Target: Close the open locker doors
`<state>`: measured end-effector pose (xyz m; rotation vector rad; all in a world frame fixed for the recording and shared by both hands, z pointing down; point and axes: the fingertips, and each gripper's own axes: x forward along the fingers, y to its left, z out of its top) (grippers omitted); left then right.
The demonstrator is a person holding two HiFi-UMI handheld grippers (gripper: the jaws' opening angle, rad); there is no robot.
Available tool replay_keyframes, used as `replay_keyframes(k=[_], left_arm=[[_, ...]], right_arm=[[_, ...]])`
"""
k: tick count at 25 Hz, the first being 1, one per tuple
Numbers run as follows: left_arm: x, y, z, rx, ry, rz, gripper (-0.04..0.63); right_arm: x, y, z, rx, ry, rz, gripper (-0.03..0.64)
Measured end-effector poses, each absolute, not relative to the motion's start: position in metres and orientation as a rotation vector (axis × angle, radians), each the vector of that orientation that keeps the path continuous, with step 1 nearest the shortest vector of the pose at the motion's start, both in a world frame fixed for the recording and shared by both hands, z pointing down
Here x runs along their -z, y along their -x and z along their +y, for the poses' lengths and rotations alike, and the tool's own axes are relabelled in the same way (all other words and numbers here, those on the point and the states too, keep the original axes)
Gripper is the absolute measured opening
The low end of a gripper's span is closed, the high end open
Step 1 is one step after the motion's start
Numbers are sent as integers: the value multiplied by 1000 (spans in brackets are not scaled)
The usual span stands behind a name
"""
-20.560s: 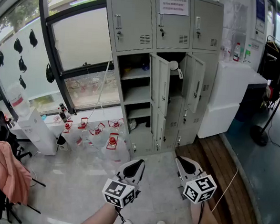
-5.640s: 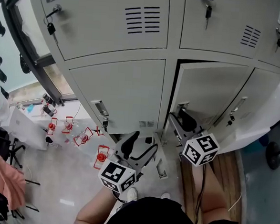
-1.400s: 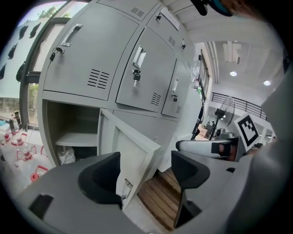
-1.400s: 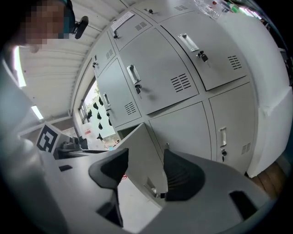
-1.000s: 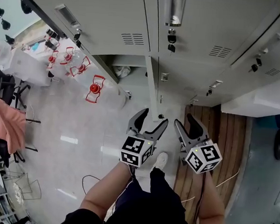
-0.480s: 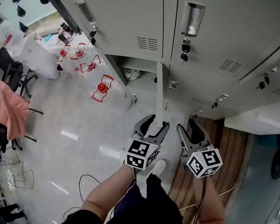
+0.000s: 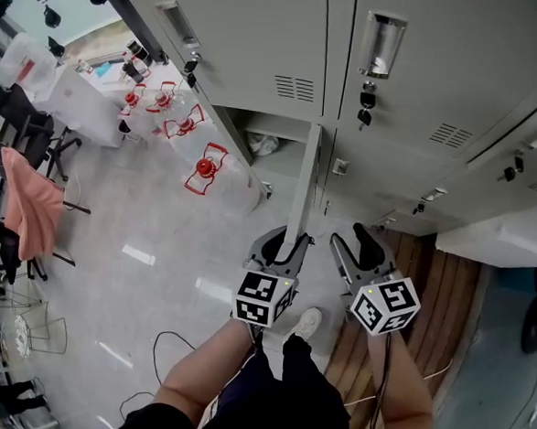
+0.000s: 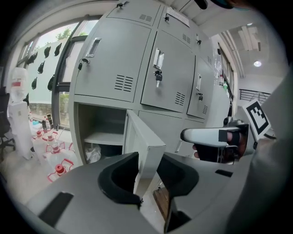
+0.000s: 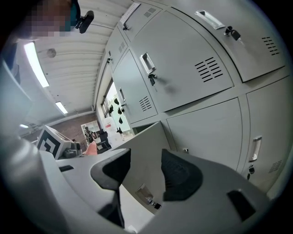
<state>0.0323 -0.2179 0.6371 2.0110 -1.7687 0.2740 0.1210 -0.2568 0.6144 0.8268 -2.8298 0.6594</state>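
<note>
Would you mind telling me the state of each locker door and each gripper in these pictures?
lower locker door: open, swung out from the cabinet.
upper locker doors: shut.
left gripper: jaws have just been closing and look clamped on the lower locker door's free edge.
right gripper: open, holding nothing, beside the lower locker door.

Left gripper [image 7: 289,242] and right gripper [image 7: 351,240]: grey bodies with black-lined curved jaws, each fitted with a white cube [image 7: 264,298] bearing black square markers. A dark garment [image 7: 282,407], possibly shorts, and a pale shoe [image 7: 308,323] are worn.
</note>
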Motion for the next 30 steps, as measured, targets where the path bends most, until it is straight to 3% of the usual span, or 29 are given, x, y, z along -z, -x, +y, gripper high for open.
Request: replay_keyframes(k=[14, 30], left_arm=[[-635, 39, -202, -284, -1922, -1861, 133], [-637, 142, -220, -269, -1978, -1793, 148]], right_arm=[[-604, -54, -244, -639, -711, -2857, 204], [-607, 77, -258, -672, -749, -2835, 204]])
